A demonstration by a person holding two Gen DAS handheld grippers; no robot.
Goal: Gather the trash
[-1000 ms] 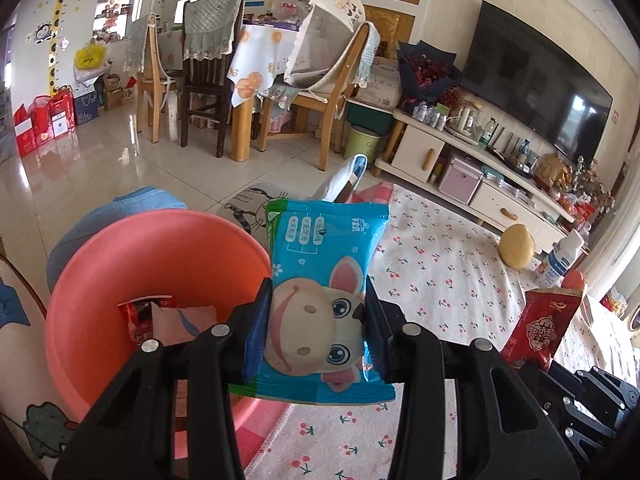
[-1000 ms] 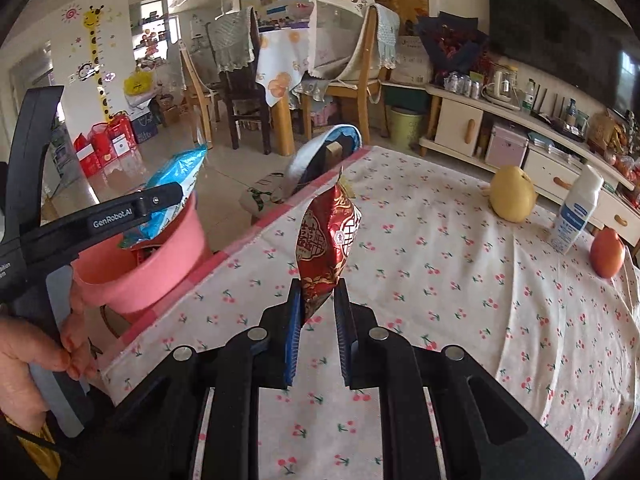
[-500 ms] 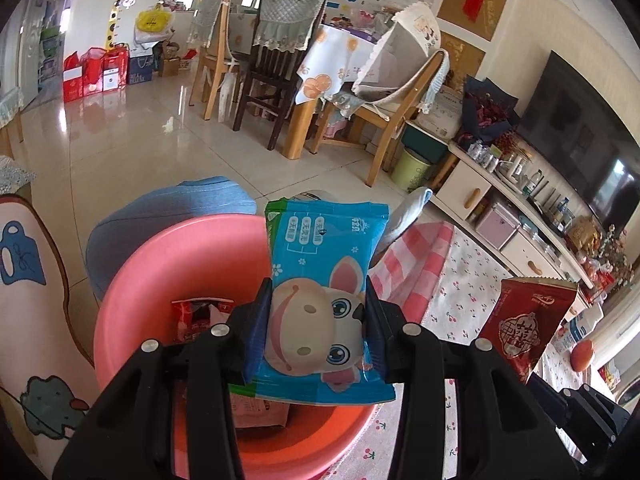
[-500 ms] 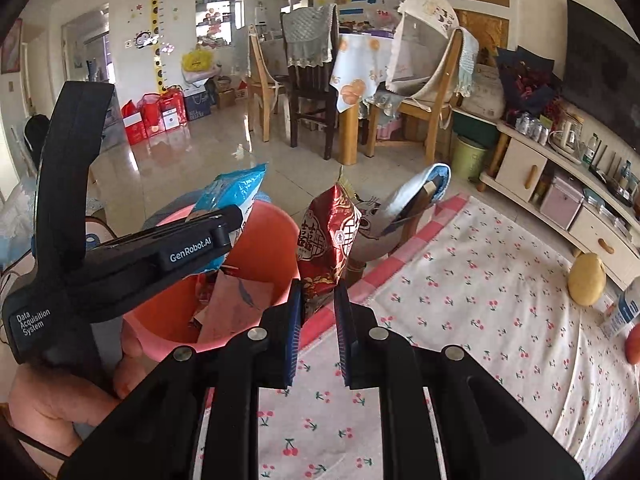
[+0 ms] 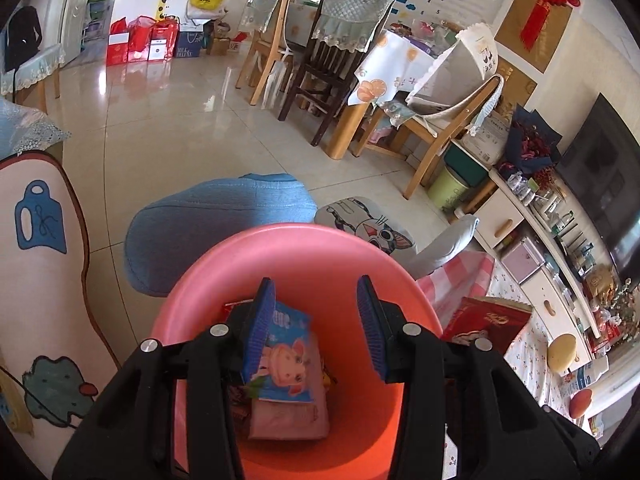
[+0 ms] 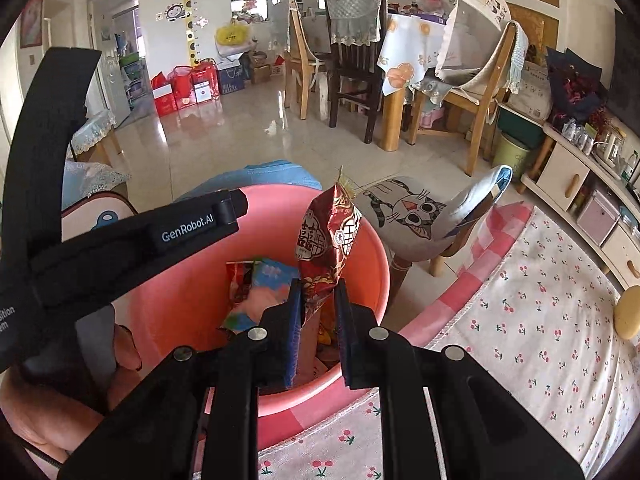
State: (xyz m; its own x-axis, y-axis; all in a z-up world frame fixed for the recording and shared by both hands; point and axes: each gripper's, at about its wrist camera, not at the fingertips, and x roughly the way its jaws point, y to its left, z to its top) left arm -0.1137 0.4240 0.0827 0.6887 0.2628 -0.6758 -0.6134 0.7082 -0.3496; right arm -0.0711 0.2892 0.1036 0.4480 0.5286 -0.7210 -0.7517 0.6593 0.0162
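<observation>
In the left wrist view my left gripper (image 5: 316, 320) hangs open over the pink bin (image 5: 300, 232), with nothing between its blue pads. The blue wet-wipe pack (image 5: 284, 356) with a cartoon pig lies loose inside the bin on other wrappers. My right gripper (image 6: 318, 304) is shut on a red snack bag (image 6: 328, 240), which stands upright above the near side of the bin (image 6: 368, 248). The same red snack bag (image 5: 488, 320) shows at the bin's right edge in the left wrist view. The left gripper's finger (image 6: 192, 228) reaches over the bin's left rim.
A stool with a cat cushion (image 6: 404, 208) stands just behind the bin, and a blue cushion (image 5: 224, 224) lies to its left. The cherry-print tablecloth (image 6: 520, 320) with a yellow fruit (image 6: 628, 312) spreads to the right. Dining chairs and tiled floor lie further back.
The blue pack has left the left gripper and dropped into the bin. Both grippers moved left over the bin, the right one carrying the red bag from the table.
</observation>
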